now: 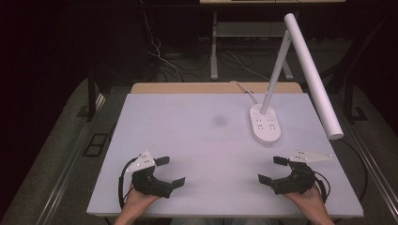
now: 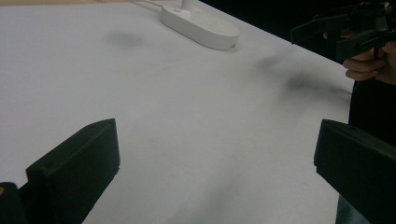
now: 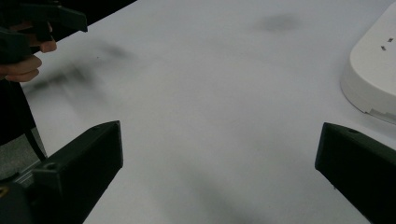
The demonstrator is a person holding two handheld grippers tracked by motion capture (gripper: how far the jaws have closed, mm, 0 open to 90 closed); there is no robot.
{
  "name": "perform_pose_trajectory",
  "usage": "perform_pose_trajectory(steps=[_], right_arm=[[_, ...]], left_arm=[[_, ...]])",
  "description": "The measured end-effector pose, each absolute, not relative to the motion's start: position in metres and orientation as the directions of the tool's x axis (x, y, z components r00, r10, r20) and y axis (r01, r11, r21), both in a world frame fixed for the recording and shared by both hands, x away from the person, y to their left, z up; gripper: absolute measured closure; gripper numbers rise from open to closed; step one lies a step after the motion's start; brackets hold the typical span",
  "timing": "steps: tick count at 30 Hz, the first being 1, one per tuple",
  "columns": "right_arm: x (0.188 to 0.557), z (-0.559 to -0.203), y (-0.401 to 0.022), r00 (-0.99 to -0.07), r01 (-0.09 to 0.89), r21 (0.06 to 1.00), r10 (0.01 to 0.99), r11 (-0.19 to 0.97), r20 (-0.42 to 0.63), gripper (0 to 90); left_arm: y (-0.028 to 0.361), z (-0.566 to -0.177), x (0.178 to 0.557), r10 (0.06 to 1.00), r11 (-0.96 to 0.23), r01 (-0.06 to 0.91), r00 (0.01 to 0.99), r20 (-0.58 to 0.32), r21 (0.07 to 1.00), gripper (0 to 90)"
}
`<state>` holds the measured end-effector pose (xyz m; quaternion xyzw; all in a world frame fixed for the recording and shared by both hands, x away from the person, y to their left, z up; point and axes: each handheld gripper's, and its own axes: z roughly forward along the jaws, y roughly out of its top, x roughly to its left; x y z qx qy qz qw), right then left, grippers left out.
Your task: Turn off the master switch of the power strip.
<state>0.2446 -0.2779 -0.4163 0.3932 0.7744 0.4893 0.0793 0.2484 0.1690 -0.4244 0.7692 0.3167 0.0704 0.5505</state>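
Observation:
My left gripper (image 1: 170, 171) hovers over the near left part of the white table (image 1: 197, 140), open, with nothing between its jaws. My right gripper (image 1: 272, 169) is at the near right, also open and empty. They face each other across the table's front. In the left gripper view my own gripper (image 2: 217, 172) frames bare tabletop, and the right gripper (image 2: 345, 30) shows at the upper right in a hand. In the right gripper view my own gripper (image 3: 219, 175) is spread wide, and the left gripper (image 3: 51, 18) appears at the upper left.
A white desk lamp (image 1: 307, 65) rises from an oval base with sockets (image 1: 265, 123) at the back right of the table; its long head slants out over the right side. The base (image 2: 201, 28) lies far ahead of the left gripper and close to the right gripper (image 3: 373, 74). Cables lie on the floor behind.

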Motion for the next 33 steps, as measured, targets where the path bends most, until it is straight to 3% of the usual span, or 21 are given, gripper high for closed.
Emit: perform_pose_trajectory(steps=[33], right_arm=[[0.2423,-0.4103,-0.2786,-0.679,0.554,0.792,0.689,0.258,0.251,0.4]], left_arm=[[0.17,-0.4276,0.2512,0.571,-0.202,0.434,0.781,-0.254,0.878,0.0]])
